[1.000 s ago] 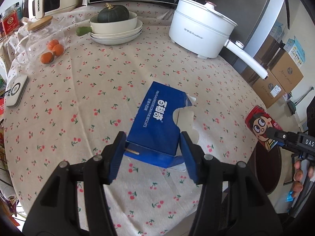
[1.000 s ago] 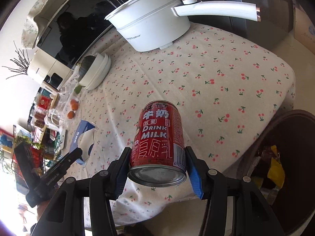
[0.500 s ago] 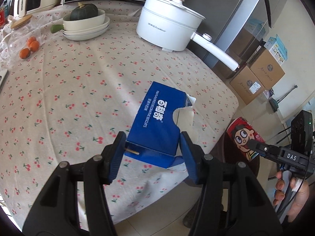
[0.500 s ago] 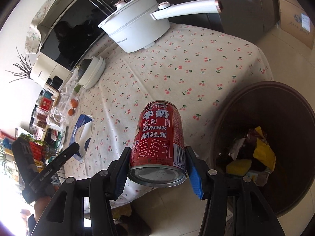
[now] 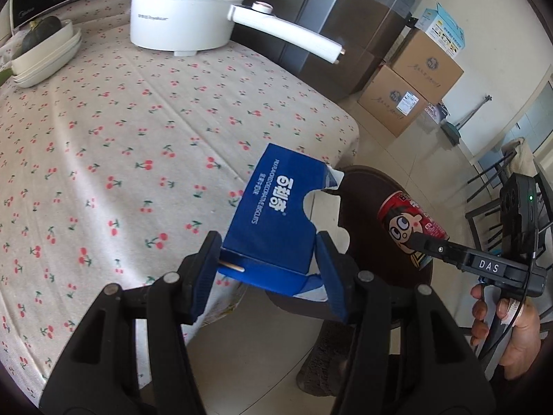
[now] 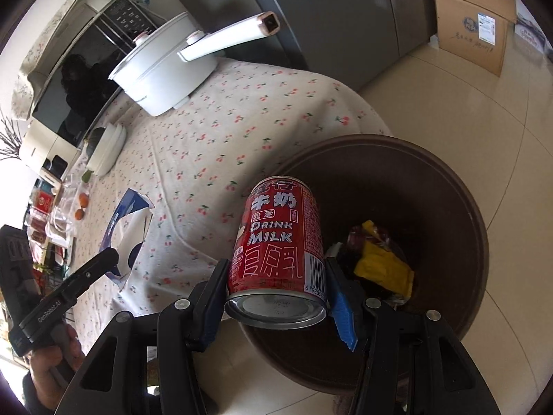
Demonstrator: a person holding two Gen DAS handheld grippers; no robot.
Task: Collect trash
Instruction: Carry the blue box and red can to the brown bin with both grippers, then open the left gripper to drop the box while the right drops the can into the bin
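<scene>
My left gripper [image 5: 269, 269] is shut on a torn blue biscuit box [image 5: 276, 207] and holds it in the air over the table's edge, beside the brown trash bin [image 5: 366, 180]. My right gripper [image 6: 276, 297] is shut on a red milk can [image 6: 281, 238] and holds it over the near rim of the bin [image 6: 459, 214], which holds yellow and dark wrappers [image 6: 380, 263]. The can [image 5: 411, 224] and right gripper also show in the left wrist view. The box [image 6: 126, 228] and left gripper also show in the right wrist view.
A table with a cherry-print cloth [image 5: 138, 131] carries a white pot with a long handle [image 5: 186, 10] and stacked white bowls with a dark squash [image 5: 41, 52]. Cardboard boxes [image 5: 408, 93] stand on the tiled floor by a grey fridge [image 6: 331, 27].
Both grippers have moved off the table toward the bin, carrying the box and the can. The can now hangs over the bin's rim and the box is past the table's edge.
</scene>
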